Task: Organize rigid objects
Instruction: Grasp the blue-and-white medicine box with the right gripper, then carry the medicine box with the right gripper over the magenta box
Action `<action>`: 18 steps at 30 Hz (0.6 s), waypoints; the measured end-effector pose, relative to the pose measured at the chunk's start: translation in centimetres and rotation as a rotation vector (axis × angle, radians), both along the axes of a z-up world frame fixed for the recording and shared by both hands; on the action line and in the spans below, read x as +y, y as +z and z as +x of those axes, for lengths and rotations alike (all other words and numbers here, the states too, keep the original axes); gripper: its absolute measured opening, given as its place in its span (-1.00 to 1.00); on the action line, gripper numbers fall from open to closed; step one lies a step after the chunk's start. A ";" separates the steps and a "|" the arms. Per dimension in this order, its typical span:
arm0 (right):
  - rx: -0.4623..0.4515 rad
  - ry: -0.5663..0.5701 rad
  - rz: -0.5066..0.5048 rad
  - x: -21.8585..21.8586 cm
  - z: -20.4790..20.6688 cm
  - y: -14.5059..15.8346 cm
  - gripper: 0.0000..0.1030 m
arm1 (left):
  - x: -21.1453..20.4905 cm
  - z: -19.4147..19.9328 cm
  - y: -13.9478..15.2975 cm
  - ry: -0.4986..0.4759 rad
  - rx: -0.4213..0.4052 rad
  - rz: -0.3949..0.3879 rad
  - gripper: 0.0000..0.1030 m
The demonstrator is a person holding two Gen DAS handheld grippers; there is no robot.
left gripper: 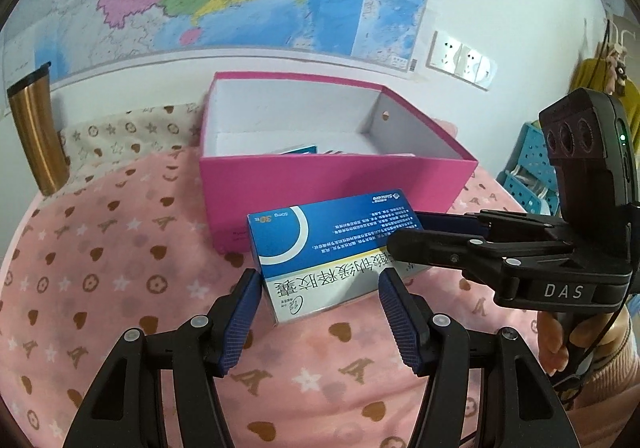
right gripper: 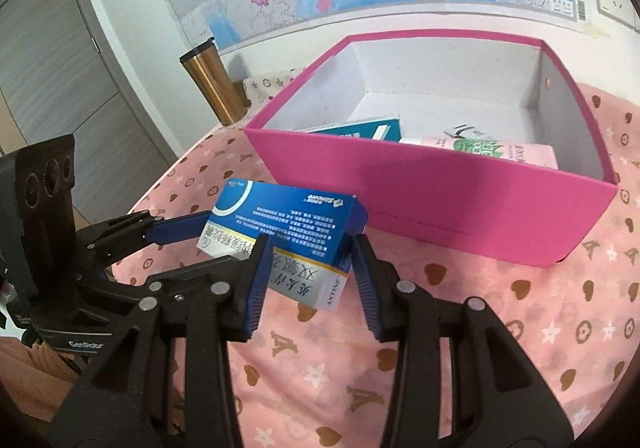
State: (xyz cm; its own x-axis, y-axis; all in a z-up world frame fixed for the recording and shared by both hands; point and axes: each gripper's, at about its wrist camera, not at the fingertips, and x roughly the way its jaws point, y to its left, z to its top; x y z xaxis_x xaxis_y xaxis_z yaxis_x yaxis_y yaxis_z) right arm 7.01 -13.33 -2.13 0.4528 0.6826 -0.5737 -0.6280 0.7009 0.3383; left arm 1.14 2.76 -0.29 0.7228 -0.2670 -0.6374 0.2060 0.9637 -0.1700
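Note:
A blue and white medicine box is held tilted above the pink cloth, just in front of the pink cardboard box. My left gripper has its blue pads on the two sides of the medicine box. My right gripper also has its pads on the medicine box, from the right. In the left wrist view the right gripper's fingers reach in from the right. The pink box holds a teal box and a pink and green box.
A copper tumbler stands at the far left near the wall; it also shows in the right wrist view. A blue plastic basket is at the right. The pink patterned tablecloth covers the table. A map hangs on the wall.

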 end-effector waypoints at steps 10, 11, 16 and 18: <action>-0.011 -0.026 0.011 -1.3 -0.2 0.8 -0.15 | -1.1 -0.1 0.8 -0.023 -0.021 0.010 0.19; -0.012 -0.027 0.012 -1.4 -0.3 0.8 -0.15 | -1.2 -0.1 0.8 -0.024 -0.022 0.010 0.19; -0.018 -0.032 0.015 -1.7 -0.4 1.1 -0.15 | -1.5 -0.1 1.0 -0.032 -0.027 0.007 0.19; -0.022 -0.035 0.016 -1.9 -0.4 1.2 -0.15 | -1.6 0.0 1.0 -0.034 -0.029 0.007 0.19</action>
State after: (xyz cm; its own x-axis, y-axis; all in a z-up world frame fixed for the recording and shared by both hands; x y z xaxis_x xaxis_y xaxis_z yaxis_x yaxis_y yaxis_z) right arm 6.60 -15.26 -0.98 0.4886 0.6755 -0.5523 -0.6107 0.7168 0.3365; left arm 1.11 1.17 0.75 0.7316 -0.2872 -0.6183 0.2435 0.9572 -0.1565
